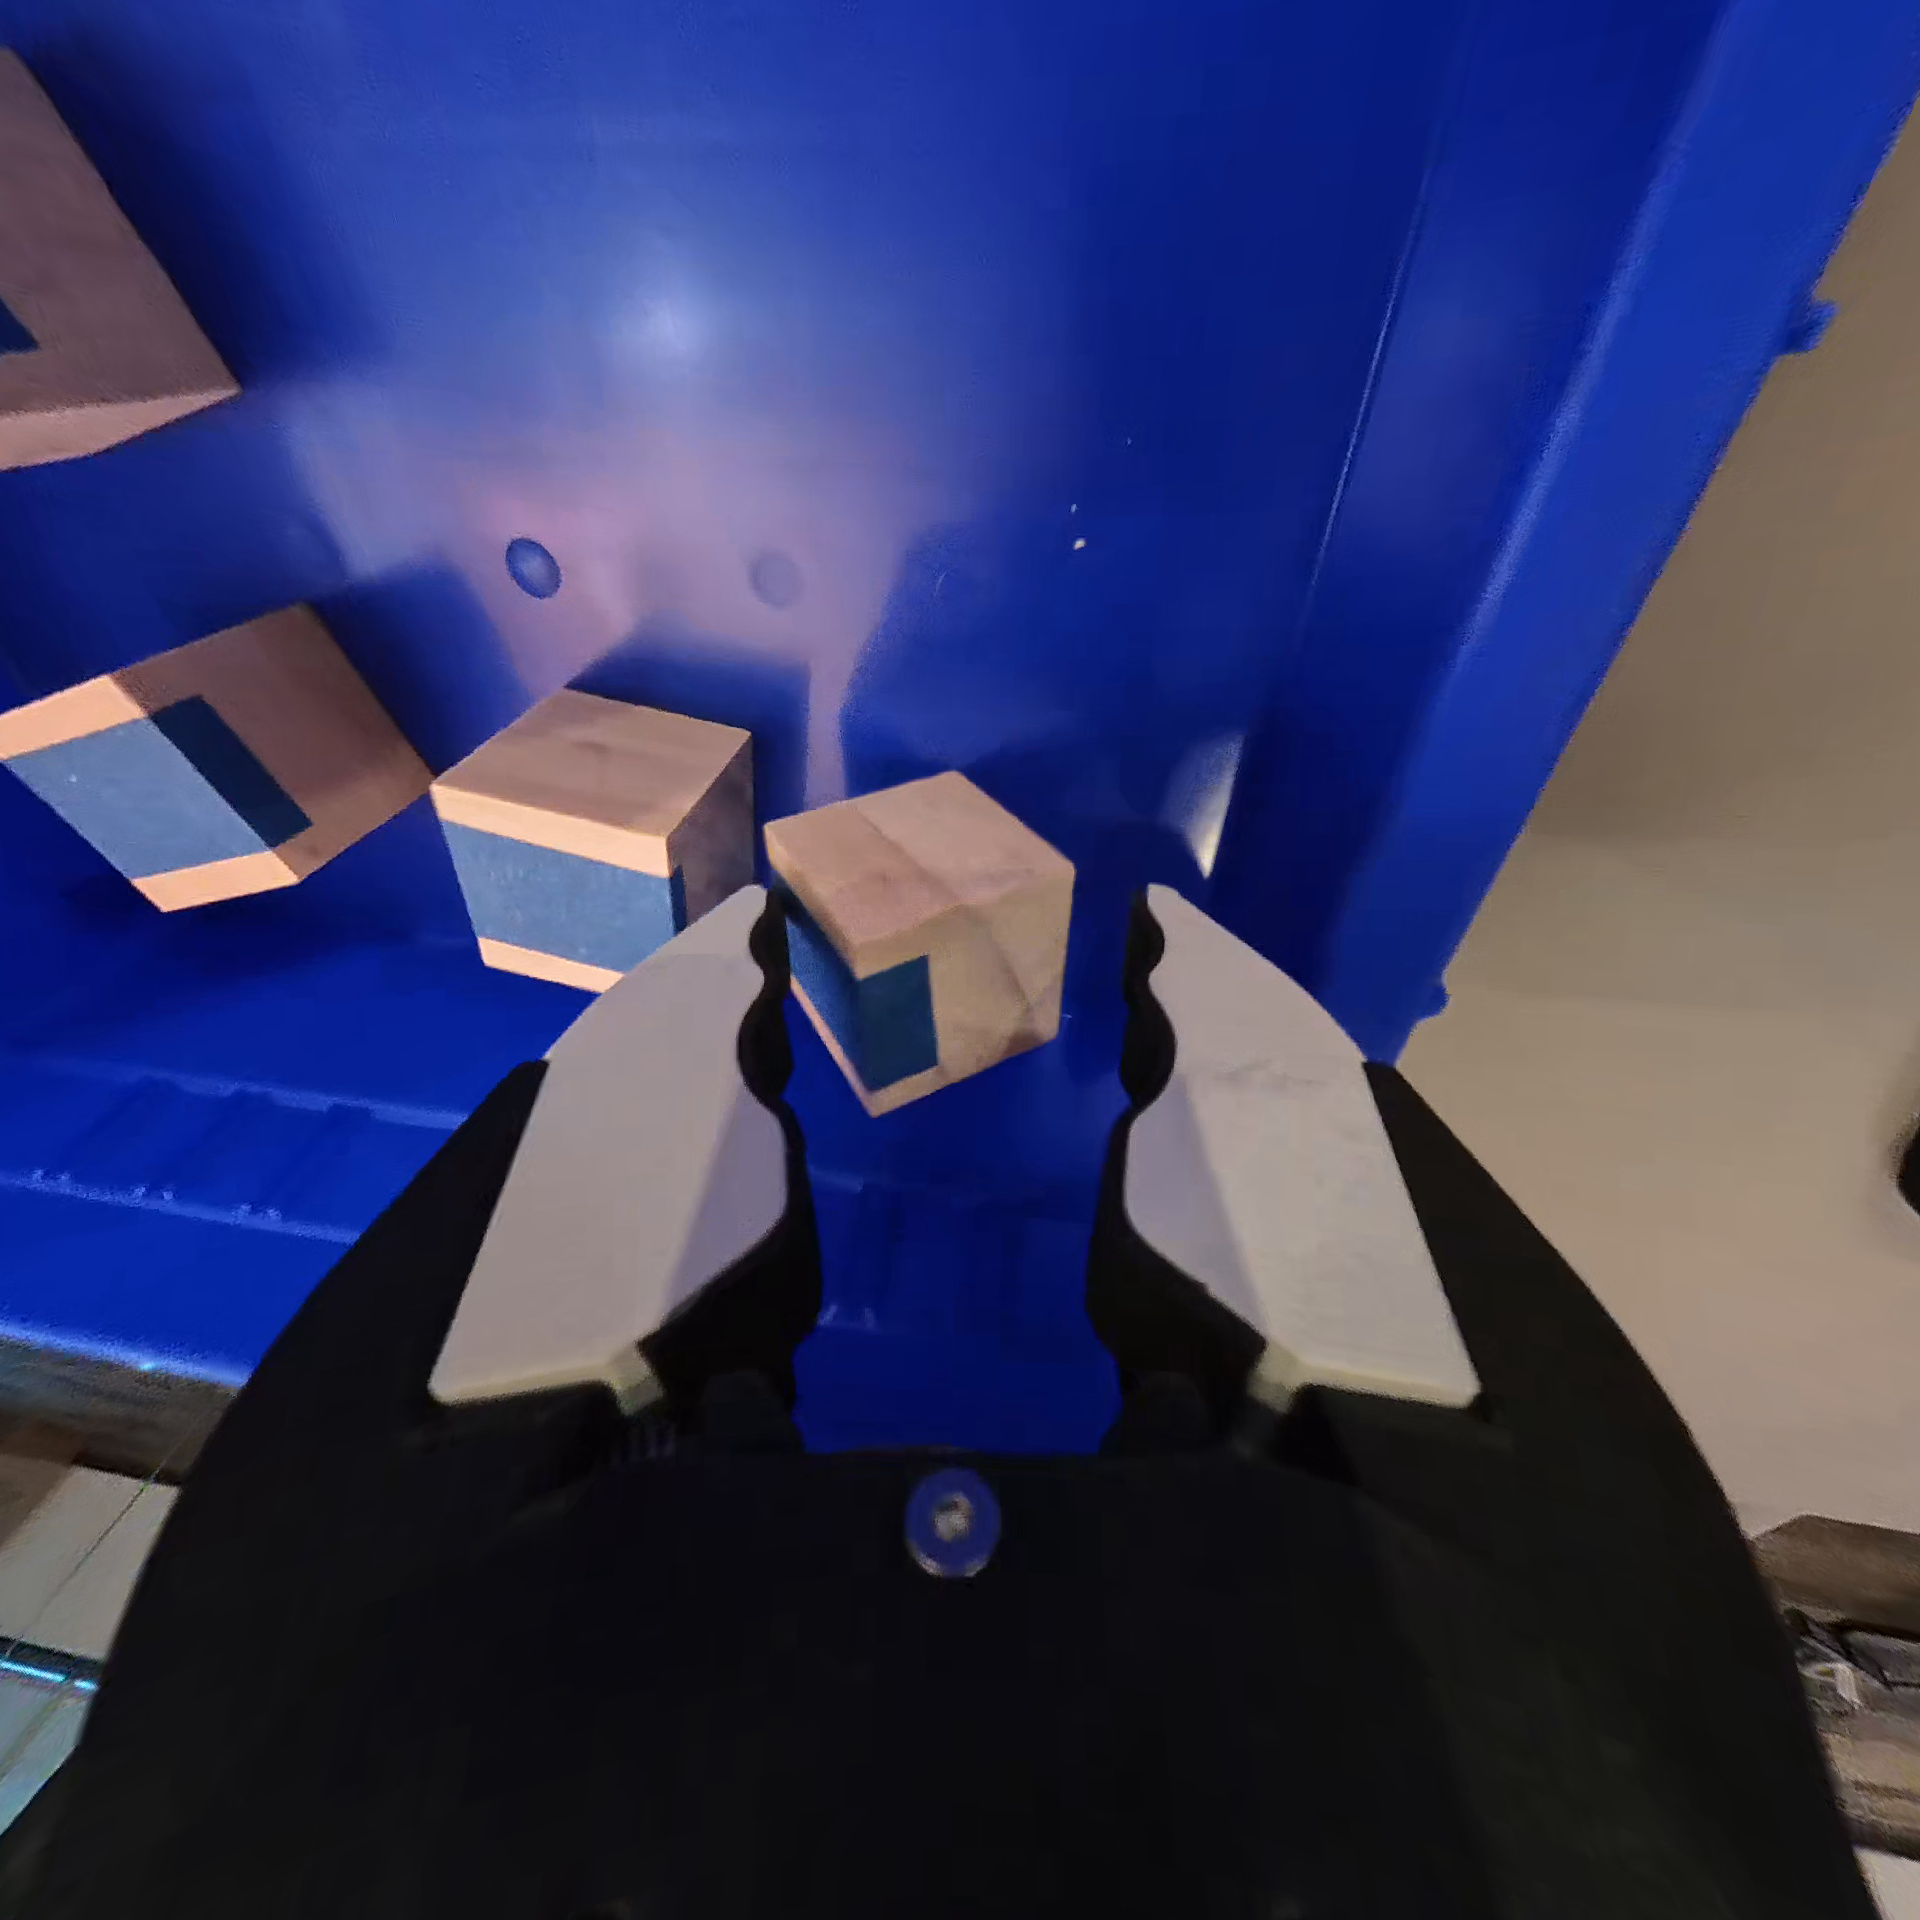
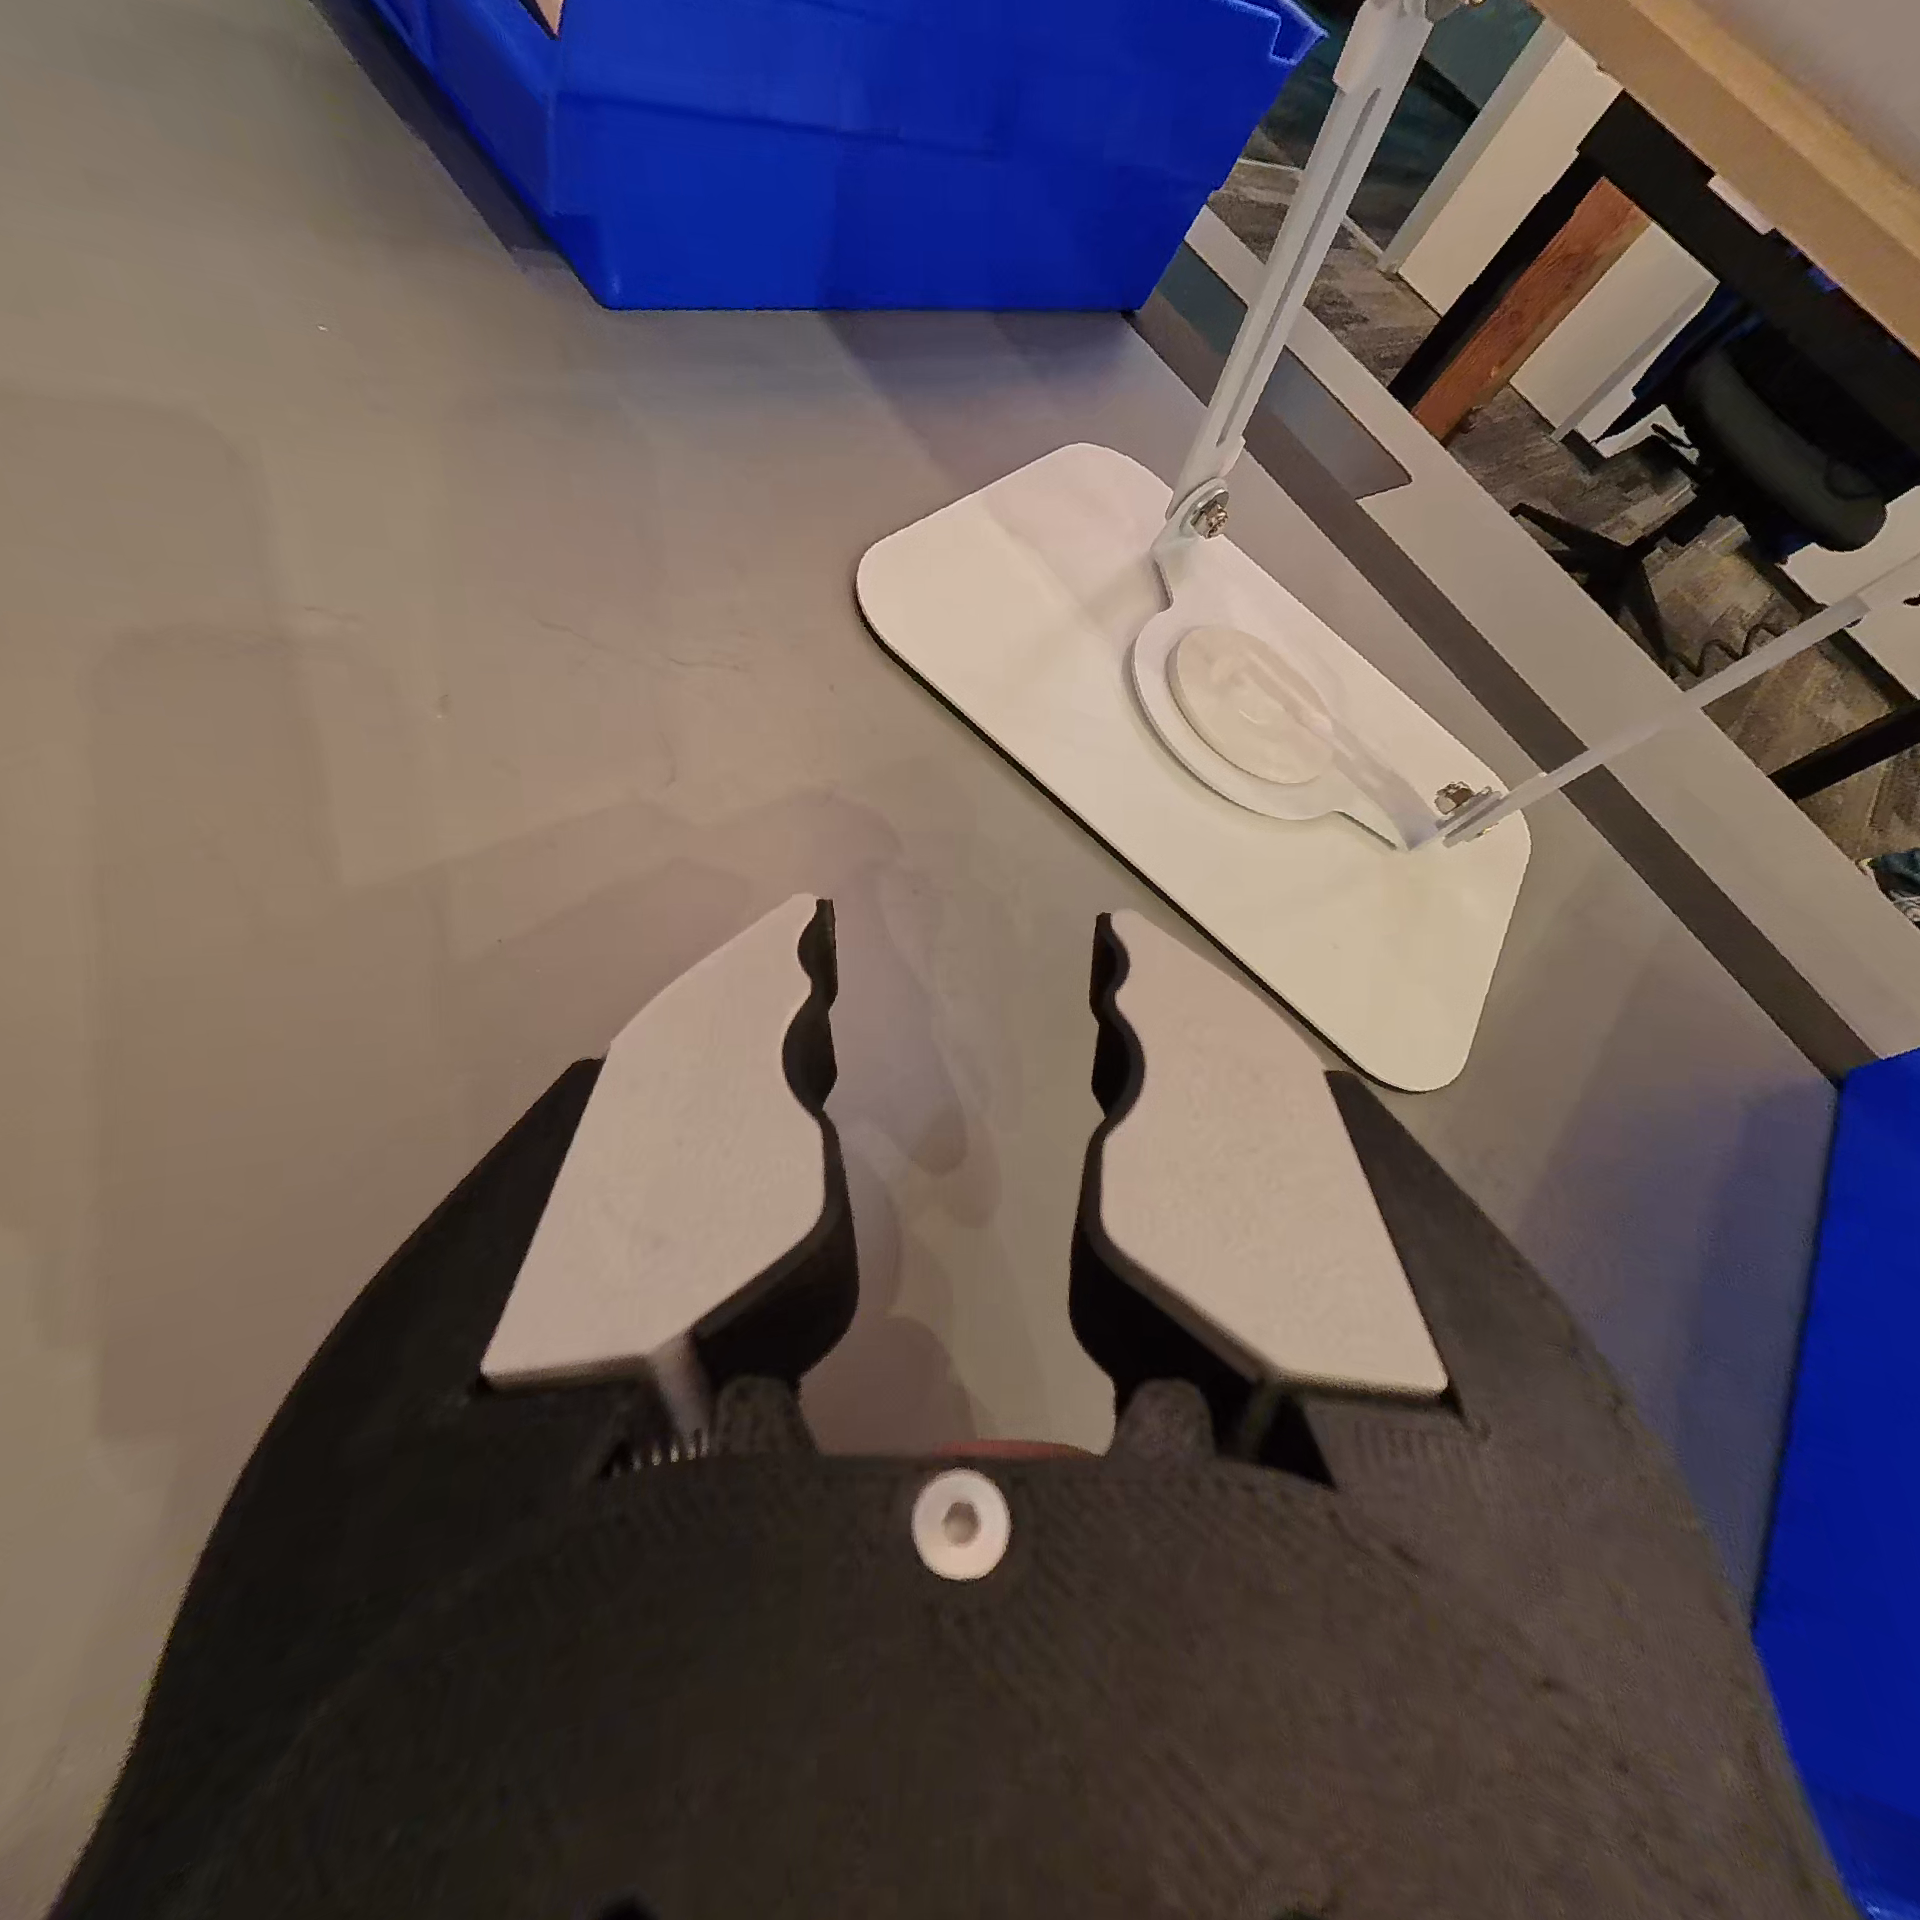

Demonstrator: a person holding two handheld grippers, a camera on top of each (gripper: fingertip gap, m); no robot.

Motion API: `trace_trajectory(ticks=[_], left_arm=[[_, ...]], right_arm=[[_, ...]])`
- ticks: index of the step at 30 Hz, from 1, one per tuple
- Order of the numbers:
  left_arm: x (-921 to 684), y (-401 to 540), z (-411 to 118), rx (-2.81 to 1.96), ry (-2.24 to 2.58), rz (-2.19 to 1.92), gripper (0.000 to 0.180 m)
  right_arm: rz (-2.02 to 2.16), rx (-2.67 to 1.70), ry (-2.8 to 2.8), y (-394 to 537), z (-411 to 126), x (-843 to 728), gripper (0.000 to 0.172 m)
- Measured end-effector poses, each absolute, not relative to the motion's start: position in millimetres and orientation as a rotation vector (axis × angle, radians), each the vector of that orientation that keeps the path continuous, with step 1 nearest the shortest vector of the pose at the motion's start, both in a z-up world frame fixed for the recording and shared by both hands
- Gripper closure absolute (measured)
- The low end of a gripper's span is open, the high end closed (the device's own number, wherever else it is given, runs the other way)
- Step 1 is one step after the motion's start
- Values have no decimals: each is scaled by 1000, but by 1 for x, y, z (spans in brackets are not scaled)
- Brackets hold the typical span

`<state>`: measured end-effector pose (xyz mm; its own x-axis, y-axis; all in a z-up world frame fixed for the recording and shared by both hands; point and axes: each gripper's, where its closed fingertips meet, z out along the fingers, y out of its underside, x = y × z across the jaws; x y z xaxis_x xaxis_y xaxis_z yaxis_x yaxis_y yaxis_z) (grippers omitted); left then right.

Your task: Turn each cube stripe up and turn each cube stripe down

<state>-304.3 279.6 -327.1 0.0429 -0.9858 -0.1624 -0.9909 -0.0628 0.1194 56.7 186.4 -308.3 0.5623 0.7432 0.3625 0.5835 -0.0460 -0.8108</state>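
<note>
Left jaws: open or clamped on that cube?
Open. The left gripper straddles the nearest cube in the blue bin; blue bin shows between cube and the right finger.

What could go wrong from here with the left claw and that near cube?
1. The left claw is open, with a clear gap on the right side of the wooden cube; the cube sits skewed to the pads, so closing may twist or push it rather than grip it.
2. The left finger sits close to the neighbouring cube and may nudge it.
3. The bin wall crowds the right finger.
</note>
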Motion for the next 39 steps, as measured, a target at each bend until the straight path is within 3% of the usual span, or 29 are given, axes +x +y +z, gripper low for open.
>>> trace_trajectory(ticks=[3, 6, 12, 20, 28, 39], left_arm=[[-304, 278, -333, -2261, 2127, 303, 118], [-309, 274, -336, -2278, 2147, 330, 134], [-309, 279, -333, -2255, 2104, 371, 134], [-272, 278, -250, -1964, 1672, 357, 134], [-149, 203, -148, -1443, 1383, 224, 135], [-31, 124, -85, -1043, 1279, 36, 135]], right_arm=[[192, -1725, -1106, 186, -308, 57, 124], [201, -1726, -1104, 186, -307, 57, 124], [204, -1723, -1103, 186, -307, 57, 124], [304, -1737, -1039, 187, -299, 59, 121], [954, -1684, -819, 152, -203, 19, 114], [1416, -1535, -717, 108, -116, -1, 106]])
